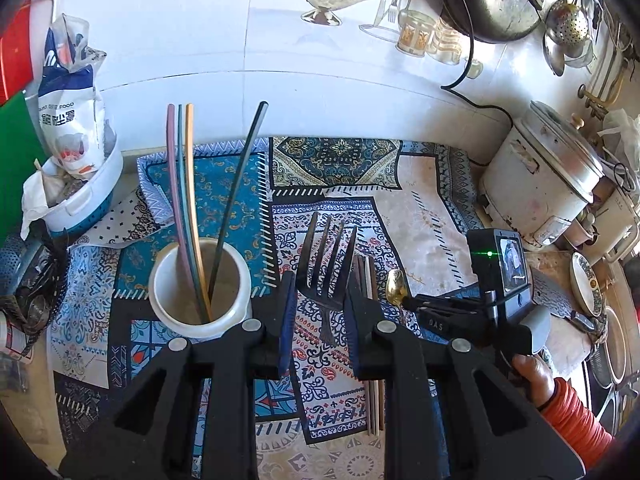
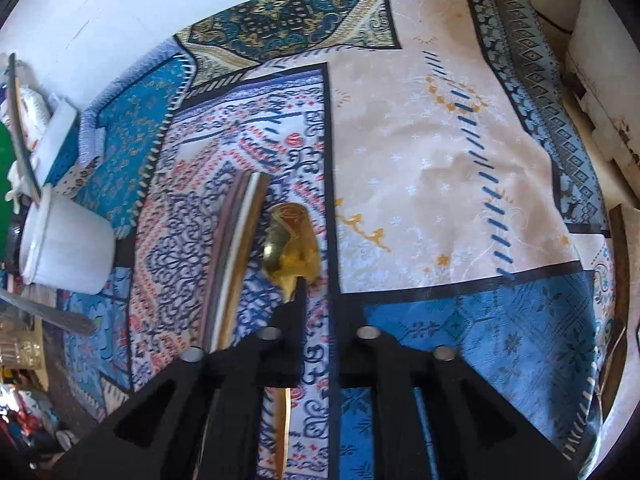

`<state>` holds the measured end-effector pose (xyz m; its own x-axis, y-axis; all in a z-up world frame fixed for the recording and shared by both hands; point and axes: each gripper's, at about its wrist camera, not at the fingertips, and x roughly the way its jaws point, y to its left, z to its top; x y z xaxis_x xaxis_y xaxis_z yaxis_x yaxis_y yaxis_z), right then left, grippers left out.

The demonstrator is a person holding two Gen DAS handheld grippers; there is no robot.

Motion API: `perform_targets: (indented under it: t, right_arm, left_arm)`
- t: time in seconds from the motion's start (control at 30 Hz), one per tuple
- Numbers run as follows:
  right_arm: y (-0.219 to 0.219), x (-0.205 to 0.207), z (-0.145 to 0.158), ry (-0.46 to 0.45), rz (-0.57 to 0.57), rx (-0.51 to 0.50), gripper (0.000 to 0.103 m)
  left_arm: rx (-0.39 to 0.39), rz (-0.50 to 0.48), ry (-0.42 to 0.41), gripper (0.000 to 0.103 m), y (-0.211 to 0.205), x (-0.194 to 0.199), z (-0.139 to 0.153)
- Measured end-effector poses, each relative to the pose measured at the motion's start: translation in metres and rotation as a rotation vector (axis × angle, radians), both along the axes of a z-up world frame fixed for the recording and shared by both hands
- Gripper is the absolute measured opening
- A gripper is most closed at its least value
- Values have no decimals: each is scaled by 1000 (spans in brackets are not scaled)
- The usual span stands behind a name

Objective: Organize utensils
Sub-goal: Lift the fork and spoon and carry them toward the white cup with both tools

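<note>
Your left gripper (image 1: 320, 300) hangs wide open astride the dark fork (image 1: 326, 264) at frame centre, gripping nothing, probably lined up to lift it into the white cup (image 1: 200, 280) of chopsticks at lower left. Your right gripper (image 2: 316, 316), jaws spread and empty, straddles the gold spoon (image 2: 292, 248) lying beside loose chopsticks (image 2: 236, 240). All rests on a patterned cloth (image 1: 424, 200) against white kitchen tiles (image 1: 200, 40).

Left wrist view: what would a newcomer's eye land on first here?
Probably the dark fork, lying on the patterned cloth between the left gripper's open fingers. Just left stands a white cup holding four tall chopsticks. To the right, the right gripper reaches a gold spoon.
</note>
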<state>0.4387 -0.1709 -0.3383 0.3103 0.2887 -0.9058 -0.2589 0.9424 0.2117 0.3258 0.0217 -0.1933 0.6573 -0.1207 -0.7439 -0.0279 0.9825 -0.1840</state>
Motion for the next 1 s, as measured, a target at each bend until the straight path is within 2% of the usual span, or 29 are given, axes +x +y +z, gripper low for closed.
perform_targets:
  t: [0.03,0.17,0.3,0.43,0.5,0.53,0.57,0.67,0.77,1.0]
  right_arm:
    - [2,-3,1,-21,-1,-18,41]
    - [24,3,-8,-61,13,-134,42]
    - [43,6,-8,-120,23,-188,45]
    - [46,15,-9,-147,8,-171,43]
    - [47,19,-8,-154,-2,-177,37]
    - [46,21,-7,-151,-10,-182,29]
    - [43,24,-6,-138,-14,-165,27]
    - [31,27,-5,-103,-37,-109,26]
    - [16,16,4,-109,-61,-74,26]
    - [-8,-20,53,-232,-83,-11,26]
  left_arm:
    - [-1,5,0,21,1,-1,0]
    - [0,28,7,21,6,-4,-1]
    - [6,43,10,21,10,-7,-2]
    - [8,55,7,21,14,-10,0]
    - [8,58,5,21,15,-10,1]
    - [9,60,3,21,15,-10,1]
    - [8,61,0,21,15,-10,2]
    - [6,61,-5,21,15,-11,5]
    - [10,59,-10,21,14,-11,7]
    - [10,58,-21,21,10,-11,11]
